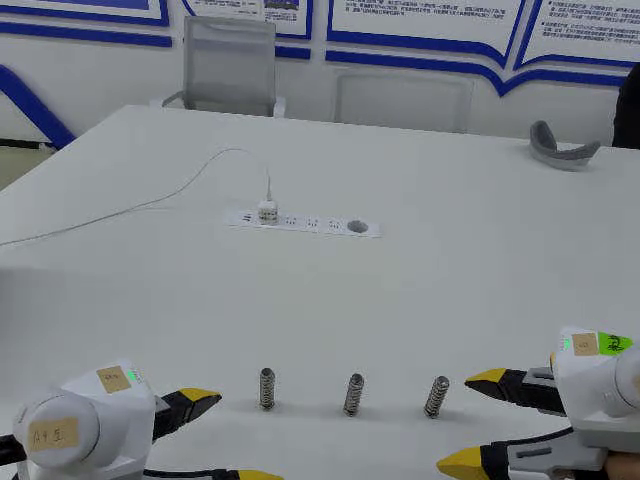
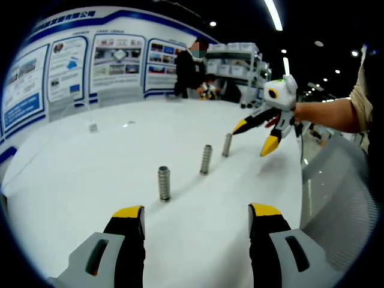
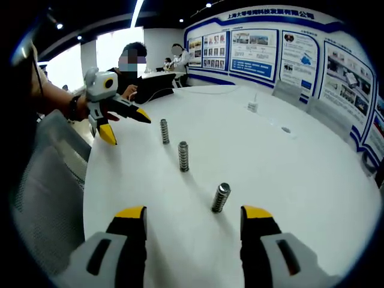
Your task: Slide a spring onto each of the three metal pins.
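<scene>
White table [image 1: 420, 290] carries everything. Left gripper [image 1: 238, 437] is at the near-left of its near edge and right gripper [image 1: 460, 420] at the near-right, each with yellow-tipped jaws spread apart and holding nothing. Socket strip [image 1: 300, 221] lies flush at mid-table. Between the grippers, in a row along the near edge, left spring [image 1: 267, 388], middle spring [image 1: 354, 394] and right spring [image 1: 437, 396] stand on end, long axes roughly upright, apart from one another.

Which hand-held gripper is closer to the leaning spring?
Right. The right hand-held gripper sits just beside the leaning spring; the left hand-held gripper is past the other two springs.
</scene>
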{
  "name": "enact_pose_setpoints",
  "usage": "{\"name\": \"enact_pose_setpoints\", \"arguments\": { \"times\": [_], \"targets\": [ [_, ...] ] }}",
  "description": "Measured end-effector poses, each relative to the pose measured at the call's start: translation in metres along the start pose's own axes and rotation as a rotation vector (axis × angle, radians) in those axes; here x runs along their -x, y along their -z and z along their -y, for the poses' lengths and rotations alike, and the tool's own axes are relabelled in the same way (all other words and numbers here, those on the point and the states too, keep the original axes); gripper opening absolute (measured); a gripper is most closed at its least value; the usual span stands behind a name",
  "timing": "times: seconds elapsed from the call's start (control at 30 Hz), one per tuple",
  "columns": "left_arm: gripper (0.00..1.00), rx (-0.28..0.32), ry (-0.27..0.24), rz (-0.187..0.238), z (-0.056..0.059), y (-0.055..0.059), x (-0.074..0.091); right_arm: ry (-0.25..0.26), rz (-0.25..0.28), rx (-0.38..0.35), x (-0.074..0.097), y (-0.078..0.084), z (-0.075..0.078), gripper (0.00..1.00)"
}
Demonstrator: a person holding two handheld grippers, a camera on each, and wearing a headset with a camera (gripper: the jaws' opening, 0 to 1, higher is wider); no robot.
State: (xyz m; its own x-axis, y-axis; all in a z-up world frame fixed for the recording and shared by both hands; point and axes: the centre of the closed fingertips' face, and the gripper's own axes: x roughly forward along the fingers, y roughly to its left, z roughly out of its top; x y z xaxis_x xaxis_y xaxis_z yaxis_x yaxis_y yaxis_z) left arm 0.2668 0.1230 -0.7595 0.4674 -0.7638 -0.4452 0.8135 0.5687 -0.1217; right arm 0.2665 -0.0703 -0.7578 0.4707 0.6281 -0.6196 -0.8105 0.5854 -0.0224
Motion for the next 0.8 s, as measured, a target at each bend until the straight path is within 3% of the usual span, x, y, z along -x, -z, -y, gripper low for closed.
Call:
{"name": "enact_pose_setpoints", "arguments": {
  "times": [0.8],
  "targets": [
    [0.72,0.008,-0.002,0.003,0.001,0.001,0.002,0.026,0.064,-0.040,0.012,-0.001,-0.003,0.68]
  ]
}}
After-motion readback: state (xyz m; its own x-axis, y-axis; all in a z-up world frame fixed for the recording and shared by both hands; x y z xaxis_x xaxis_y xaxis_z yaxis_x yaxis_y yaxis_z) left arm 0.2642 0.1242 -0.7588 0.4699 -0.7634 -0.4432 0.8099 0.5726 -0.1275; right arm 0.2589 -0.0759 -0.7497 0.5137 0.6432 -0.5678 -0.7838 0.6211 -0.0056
